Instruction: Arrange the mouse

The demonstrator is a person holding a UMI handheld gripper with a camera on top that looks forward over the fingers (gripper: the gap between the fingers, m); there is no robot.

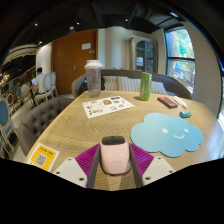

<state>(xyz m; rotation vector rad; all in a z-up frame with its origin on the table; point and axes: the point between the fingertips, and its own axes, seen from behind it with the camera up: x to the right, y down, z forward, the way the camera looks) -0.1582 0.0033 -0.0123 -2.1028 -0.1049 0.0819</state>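
A pale pink mouse (113, 154) with a dark top end sits between my two fingers, whose magenta pads (88, 157) press on both its sides. My gripper (113, 158) is shut on it and holds it over the near part of the round wooden table (100, 125). A light blue cloud-shaped mouse mat (168, 131) lies on the table just ahead and to the right of the fingers.
On the table stand a clear lidded tumbler (93, 77) and a green bottle (145, 85) at the far side, with a printed sheet (106, 104), a red-and-dark flat object (167, 101) and a yellow card (42, 155). Grey chairs (32, 115) ring the table.
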